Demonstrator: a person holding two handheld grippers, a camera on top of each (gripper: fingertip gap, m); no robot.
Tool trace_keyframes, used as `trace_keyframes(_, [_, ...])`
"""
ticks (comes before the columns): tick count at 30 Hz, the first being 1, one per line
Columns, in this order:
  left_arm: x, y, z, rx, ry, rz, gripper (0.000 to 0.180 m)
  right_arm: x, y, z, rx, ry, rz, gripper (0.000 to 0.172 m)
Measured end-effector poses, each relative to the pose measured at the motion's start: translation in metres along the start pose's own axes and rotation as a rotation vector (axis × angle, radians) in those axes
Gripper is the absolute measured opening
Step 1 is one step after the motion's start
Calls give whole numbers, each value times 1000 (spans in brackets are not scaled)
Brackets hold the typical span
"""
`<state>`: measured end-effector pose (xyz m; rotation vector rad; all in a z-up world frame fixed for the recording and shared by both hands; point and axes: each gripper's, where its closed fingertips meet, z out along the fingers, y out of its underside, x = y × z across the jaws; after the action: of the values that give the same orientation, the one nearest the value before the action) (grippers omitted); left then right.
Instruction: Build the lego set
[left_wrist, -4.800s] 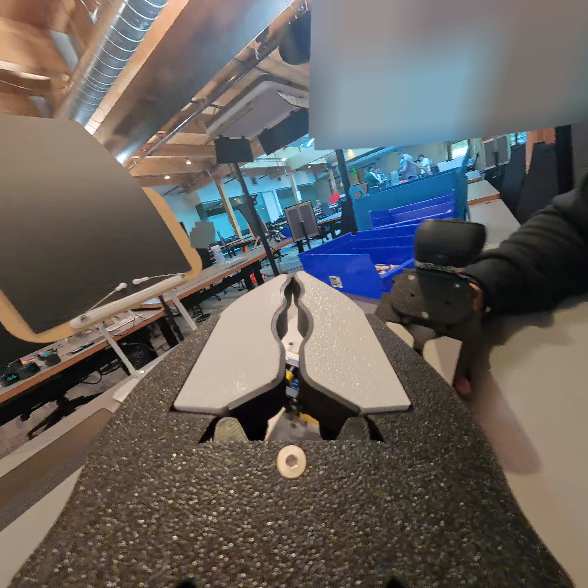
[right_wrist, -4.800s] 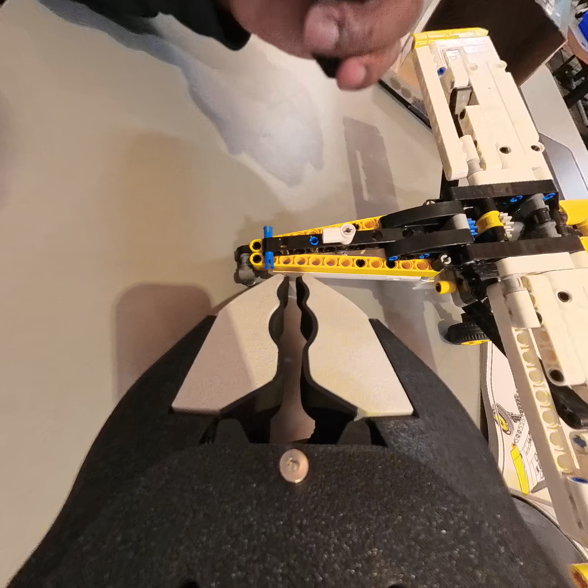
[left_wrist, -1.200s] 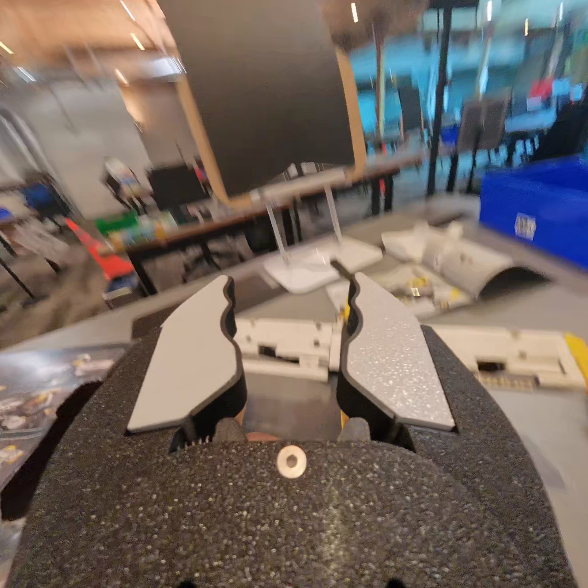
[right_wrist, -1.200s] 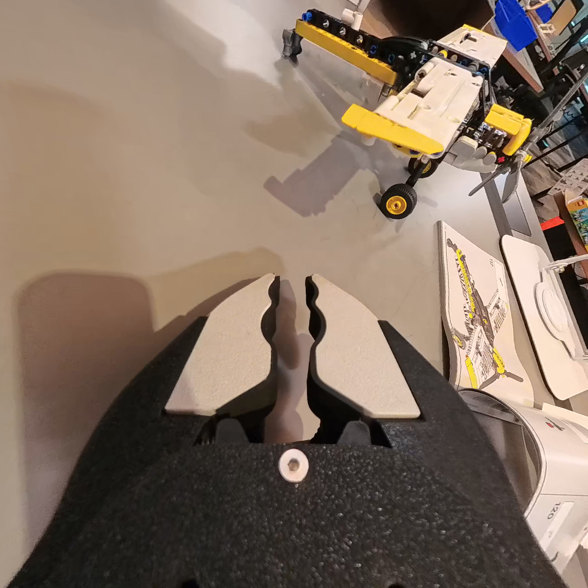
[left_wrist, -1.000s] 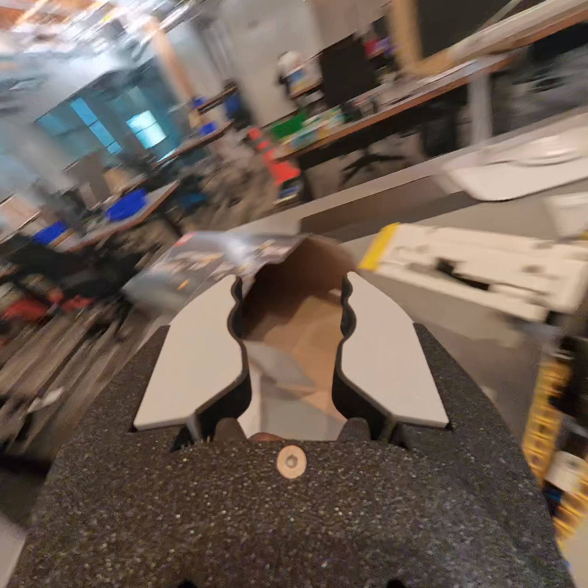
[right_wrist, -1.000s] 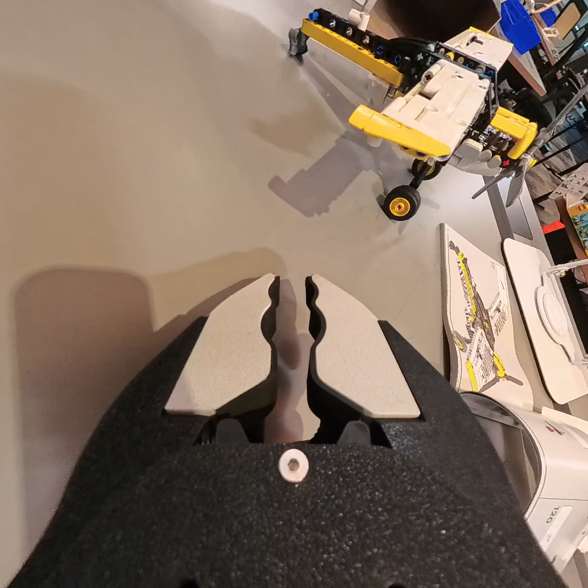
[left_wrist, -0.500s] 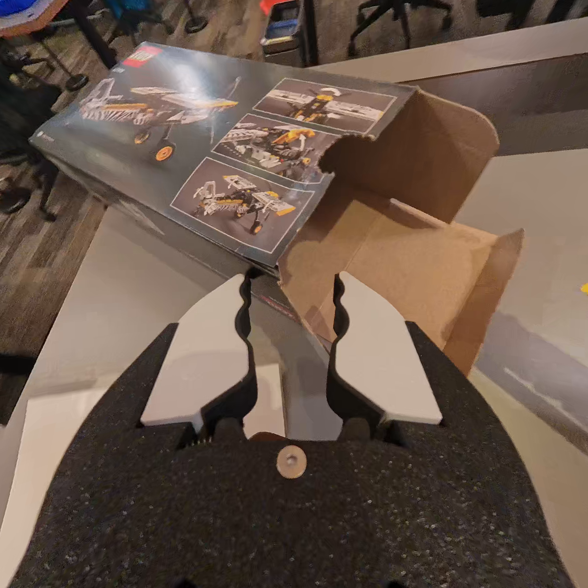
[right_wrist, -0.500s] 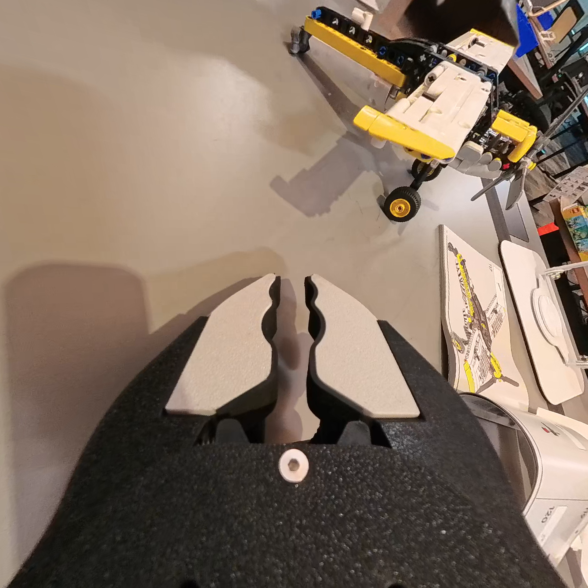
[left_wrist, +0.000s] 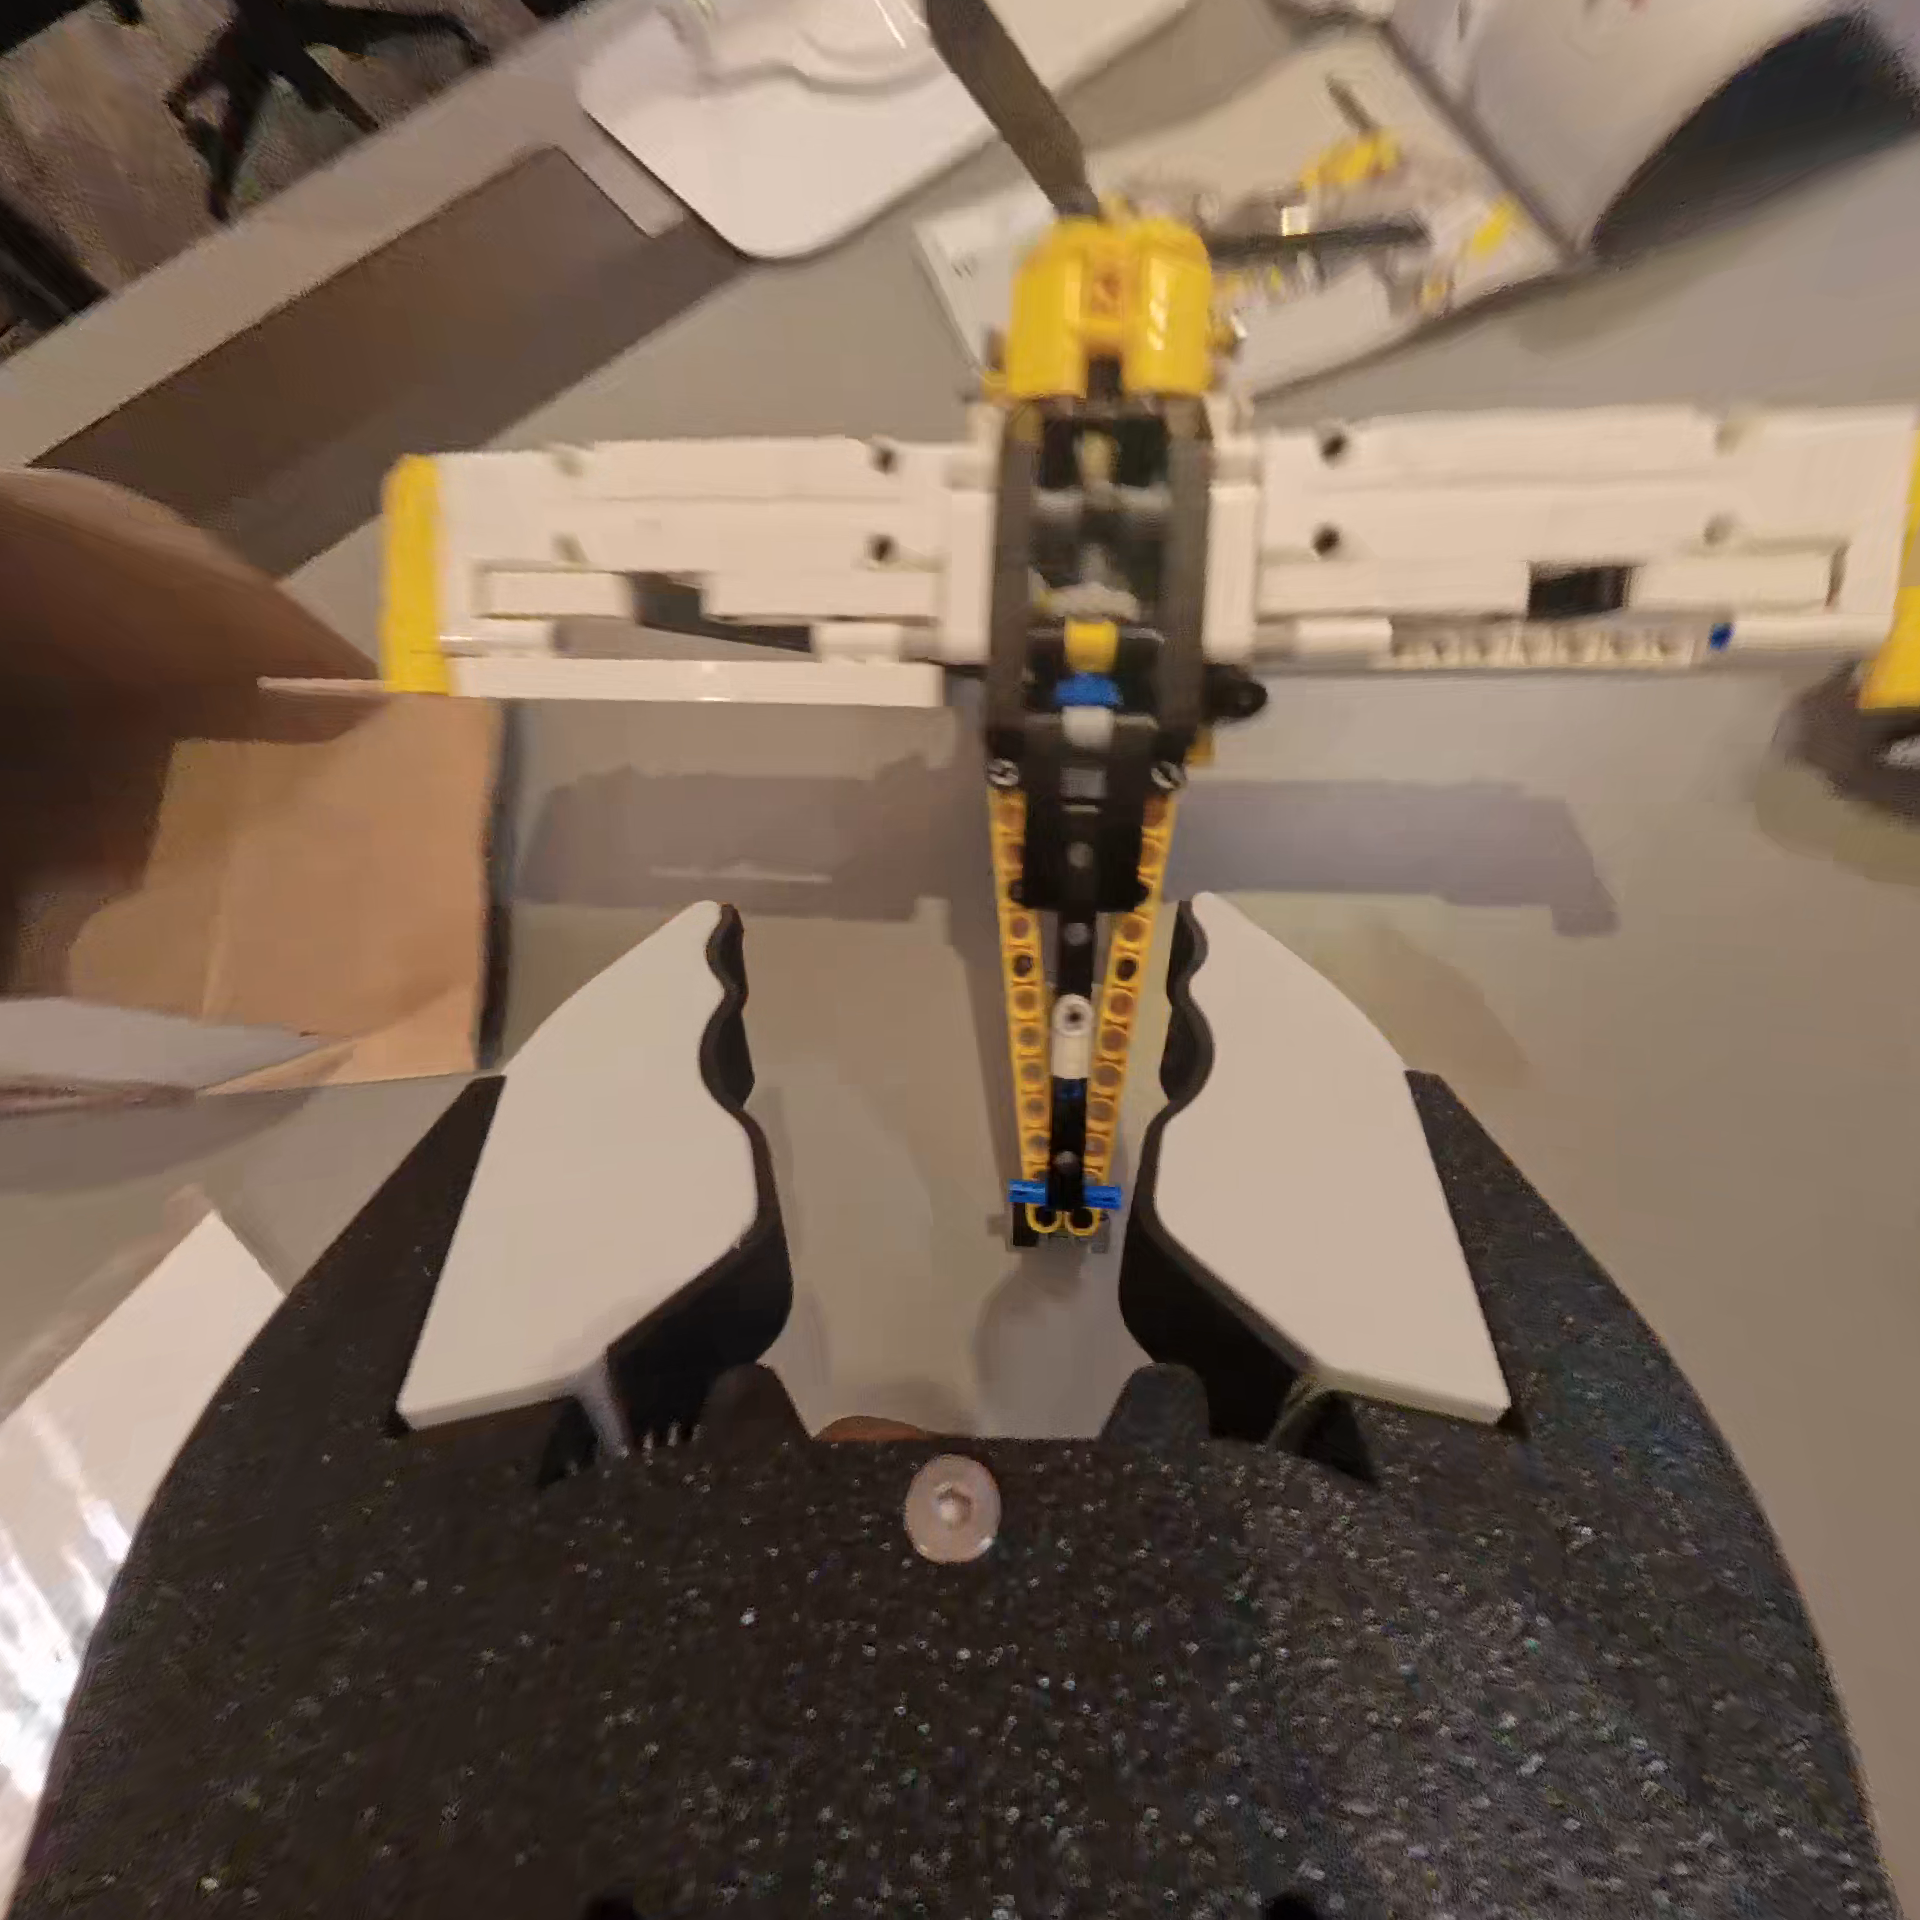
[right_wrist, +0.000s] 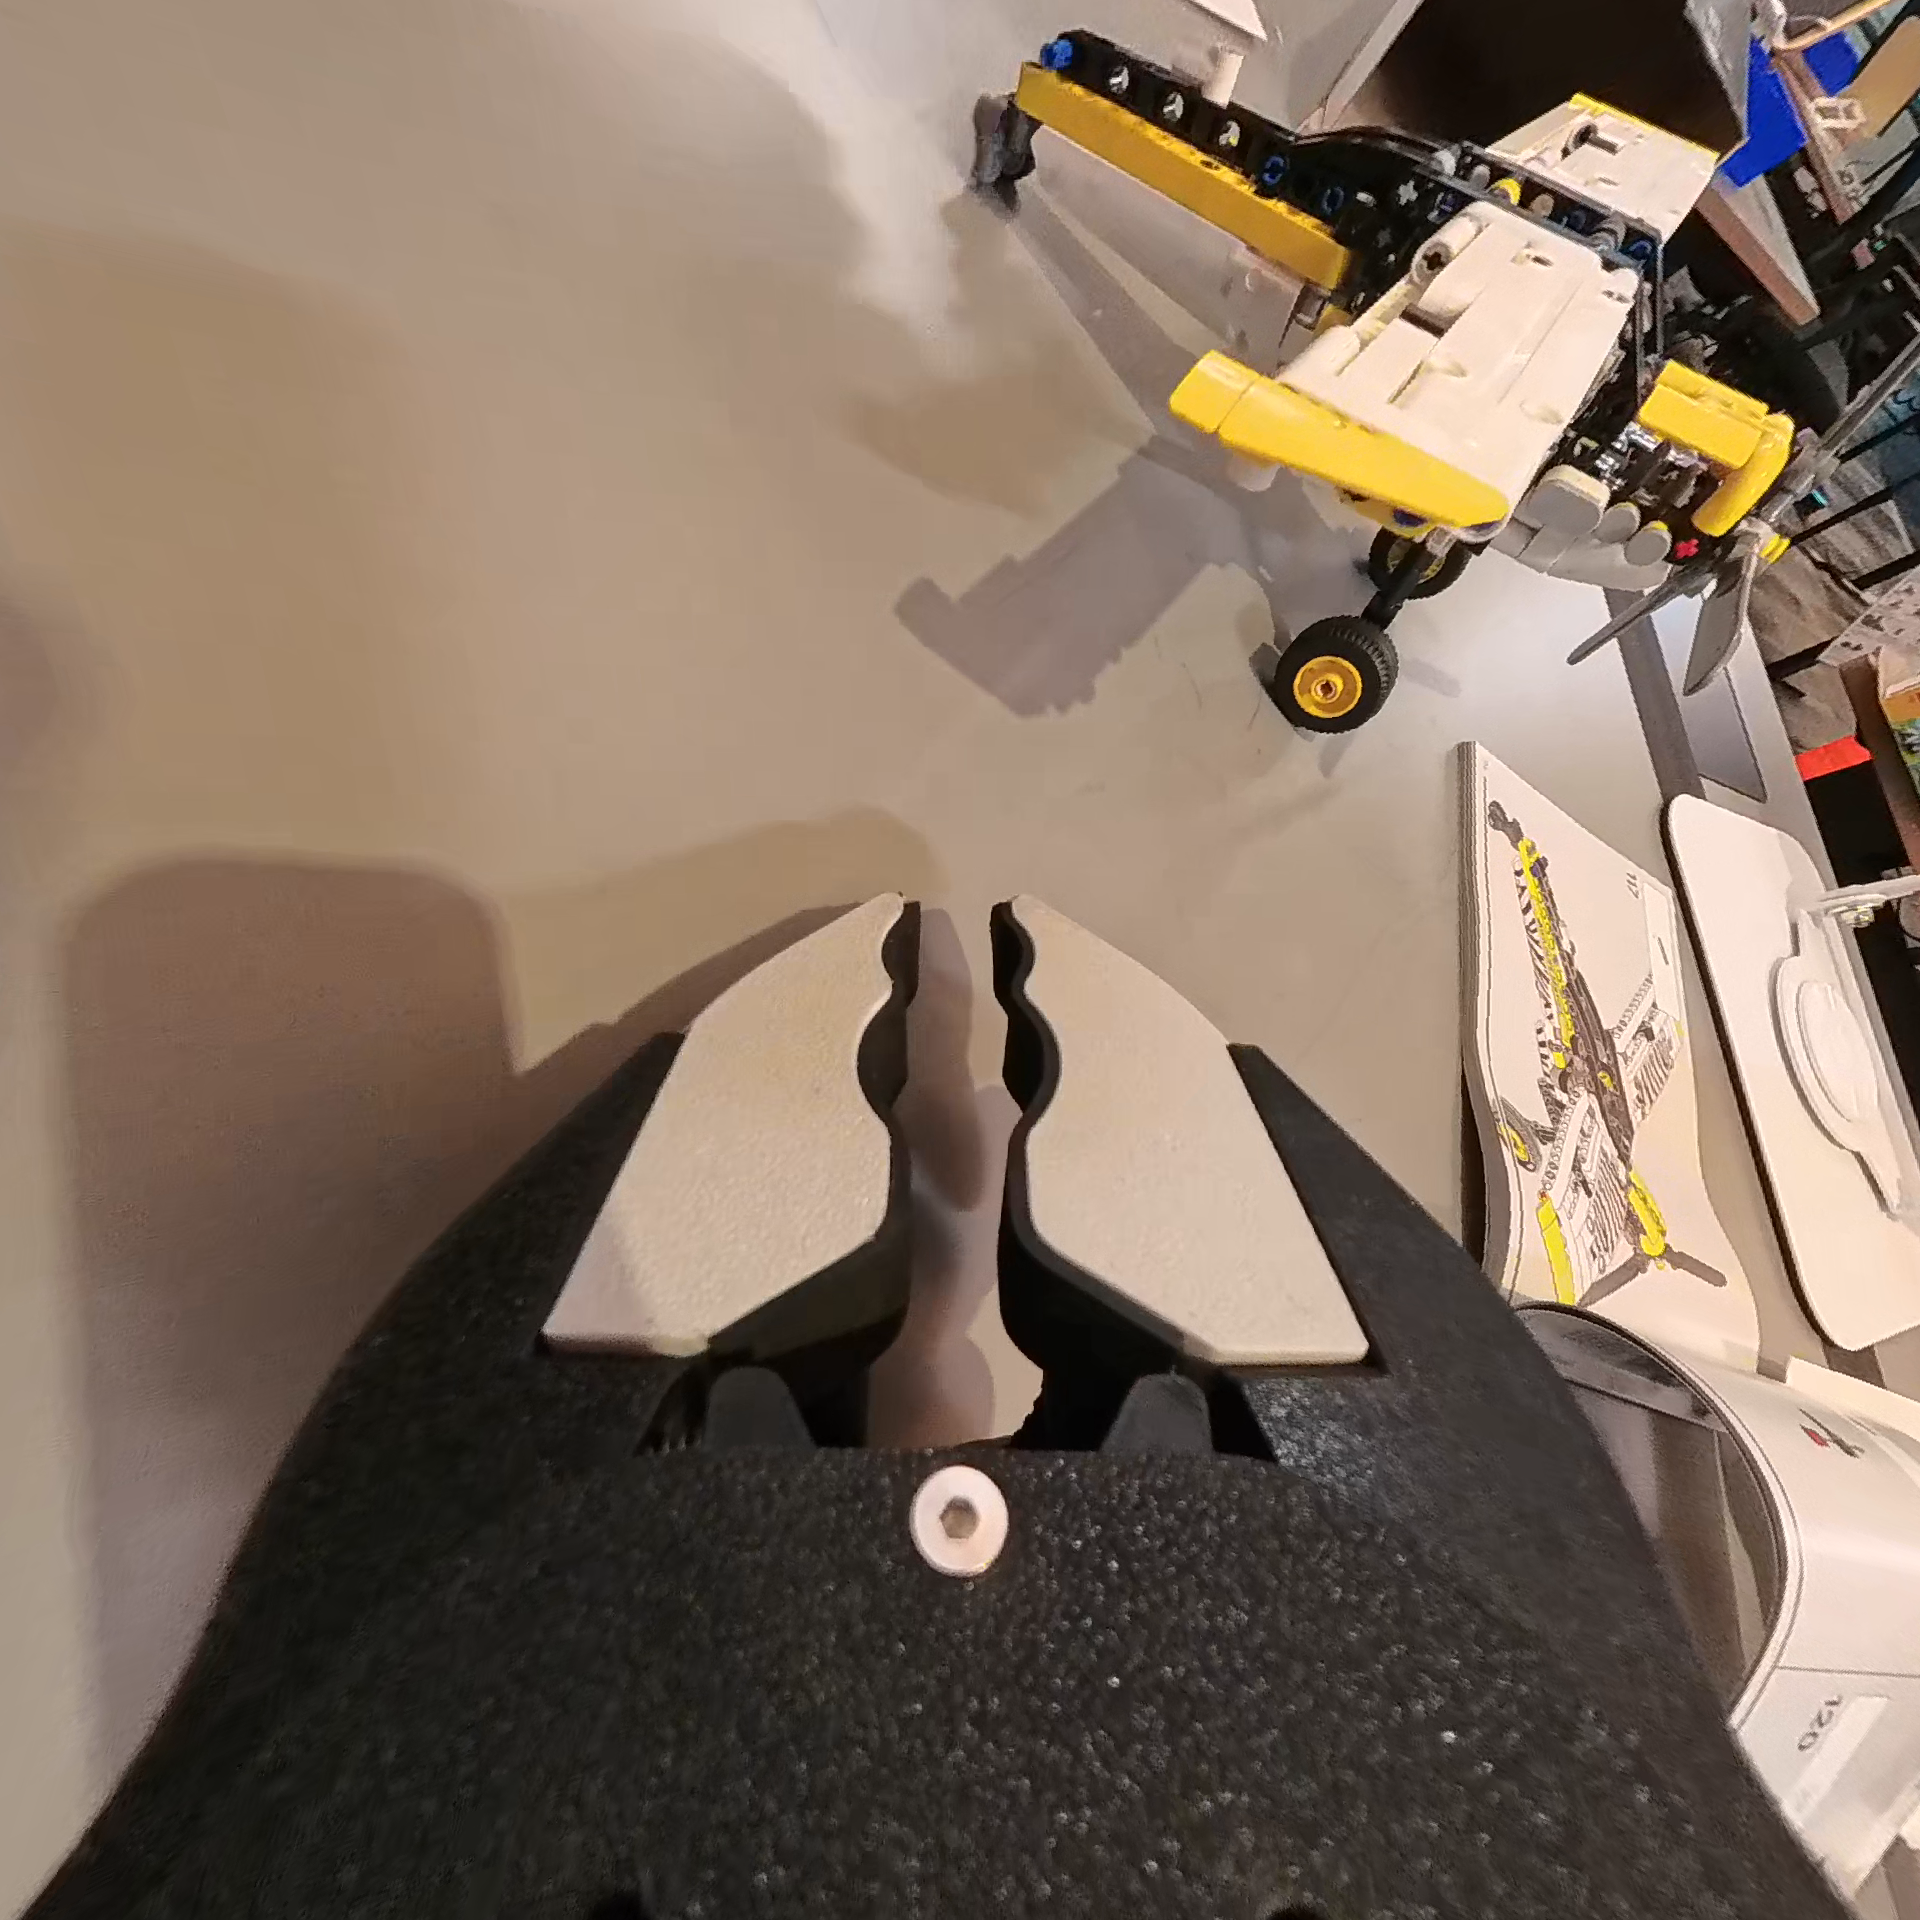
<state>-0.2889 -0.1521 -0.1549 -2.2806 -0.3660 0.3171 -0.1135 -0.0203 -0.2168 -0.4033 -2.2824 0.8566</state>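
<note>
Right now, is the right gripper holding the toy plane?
No, the right gripper is empty above bare table, with the toy plane standing well ahead.

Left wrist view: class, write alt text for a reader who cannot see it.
Open tongs straddle the yellow tail of a brick-built plane standing on a grey table, without gripping it. The plane points away, white wings spread wide. A brown cardboard flap lies at left.

left gripper (left_wrist: 956, 925): fingers wide apart | toy plane (left_wrist: 1081, 582) tail between them, unpressed
</note>
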Motion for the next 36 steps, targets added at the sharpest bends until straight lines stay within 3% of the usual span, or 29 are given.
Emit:
trace_keyframes(4, [18, 15, 30, -149, 20, 109, 78, 0, 0, 0, -1, 14, -9, 13])
trace_keyframes(12, [26, 4, 62, -155, 33, 81, 48, -1, 0, -1, -2, 22, -23, 11])
trace_keyframes(16, [25, -1, 66, -82, 41, 55, 45, -2, 0, -1, -1, 23, -31, 9])
trace_keyframes(22, [6, -7, 66, -17, -71, -37, 44, -2, 0, -1, -1, 22, -35, 8])
trace_keyframes(26, [-13, -6, 59, 1, -175, -99, 44, -2, 0, -1, -1, 23, -36, 8])
trace_keyframes(36, [-29, 8, 63, -35, -197, -145, 45, -2, 0, -1, -1, 25, -36, 8])
